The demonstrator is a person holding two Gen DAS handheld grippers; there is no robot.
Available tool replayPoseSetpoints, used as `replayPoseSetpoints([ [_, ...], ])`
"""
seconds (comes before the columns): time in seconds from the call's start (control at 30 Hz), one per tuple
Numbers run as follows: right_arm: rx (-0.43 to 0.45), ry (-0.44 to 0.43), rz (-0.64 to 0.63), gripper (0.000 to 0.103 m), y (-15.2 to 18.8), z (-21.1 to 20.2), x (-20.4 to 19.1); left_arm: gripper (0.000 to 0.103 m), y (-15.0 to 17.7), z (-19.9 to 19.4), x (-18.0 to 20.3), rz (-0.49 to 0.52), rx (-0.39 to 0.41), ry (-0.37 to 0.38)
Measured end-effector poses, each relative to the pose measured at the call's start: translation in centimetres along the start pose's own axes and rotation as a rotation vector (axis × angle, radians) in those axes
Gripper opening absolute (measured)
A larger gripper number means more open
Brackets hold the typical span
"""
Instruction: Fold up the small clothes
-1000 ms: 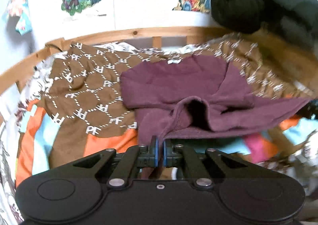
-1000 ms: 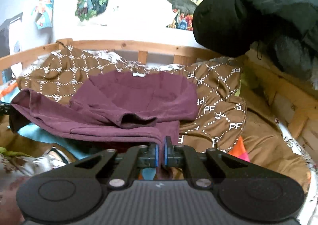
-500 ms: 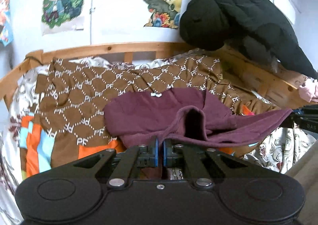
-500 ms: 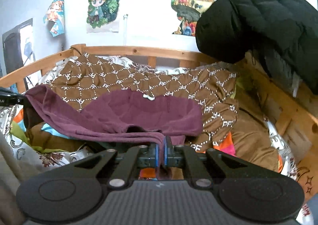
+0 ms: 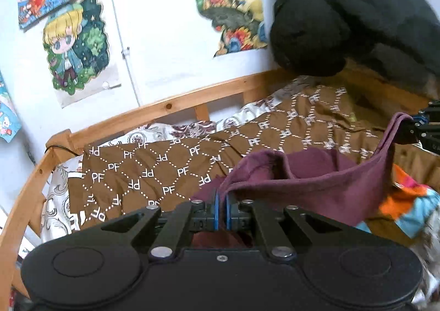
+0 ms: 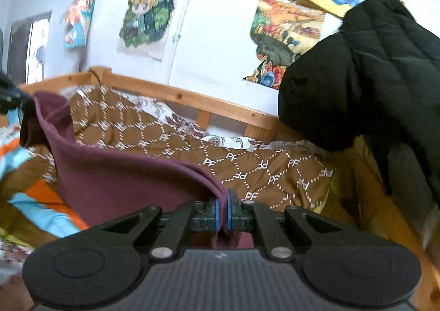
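Item: my left tongs [image 5: 221,208] — closed tight, blue pads pinching an edge of the purple garment [image 5: 316,184]. Item: my right tongs [image 6: 222,210] — likewise clamped, a doubled hem of the same garment pressed between the pads.

Position of the garment: strung between the two tongs, hanging in a sagging band above the bed. In the left view it runs up to the right tongs at the far right; in the right view it climbs to the left tongs at the far left. It looks clear of the bedding, though its lower edge is hidden behind the tongs.

Change noted: a second ago most of the garment lay spread on the brown patterned blanket [image 5: 154,170], with only its near edge raised. Both tongs have since risen and the cloth has come up with them — the blanket beneath is now bare. My reading: the garment is lifted for a fold or a repositioning, with no fold yet set down.

Surroundings, outward: the brown blanket over a bright orange and blue quilt [image 6: 38,195]; a wooden bed rail [image 5: 176,103]; a black padded jacket [image 6: 365,71] hanging at the right; cartoon posters [image 5: 74,44] on the white wall.

Risk: slack cloth may bunch when lowered.
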State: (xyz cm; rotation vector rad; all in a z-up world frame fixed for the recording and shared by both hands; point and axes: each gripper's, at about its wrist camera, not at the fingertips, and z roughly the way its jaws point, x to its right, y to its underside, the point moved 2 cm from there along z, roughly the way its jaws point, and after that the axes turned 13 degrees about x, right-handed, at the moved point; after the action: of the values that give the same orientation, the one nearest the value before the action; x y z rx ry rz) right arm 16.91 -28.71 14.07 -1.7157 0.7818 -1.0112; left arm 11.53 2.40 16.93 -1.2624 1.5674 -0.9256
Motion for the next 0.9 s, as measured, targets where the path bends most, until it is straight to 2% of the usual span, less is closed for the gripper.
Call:
replayPoseSetpoints([
  [0.17, -0.040, 0.013, -0.041, 0.006, -0.3, 6.7, 1.4, 0.004, -1.3, 6.6, -0.4, 0.035, -0.043, -0.078],
  [0.27, -0.073, 0.027, -0.058, 0.007, 0.4, 10.8, 2.8, 0.004, -1.0, 10.6, -1.2, 0.013, -0.081, -0.098],
  [0.47, -0.141, 0.023, -0.072, 0.007, 3.6, 18.1, 4.5, 0.004, 1.7, 18.4, -1.3, 0.051, -0.126, -0.113],
  [0.57, -0.169, 0.008, -0.085, 0.007, 5.7, 21.0, 4.5, 0.004, 3.5, 21.6, -1.7, 0.026, -0.154, -0.119],
  [0.9, -0.236, -0.063, -0.066, 0.008, 11.6, 28.2, 4.6, 0.005, 8.3, 29.1, -2.0, 0.079, -0.268, -0.077],
])
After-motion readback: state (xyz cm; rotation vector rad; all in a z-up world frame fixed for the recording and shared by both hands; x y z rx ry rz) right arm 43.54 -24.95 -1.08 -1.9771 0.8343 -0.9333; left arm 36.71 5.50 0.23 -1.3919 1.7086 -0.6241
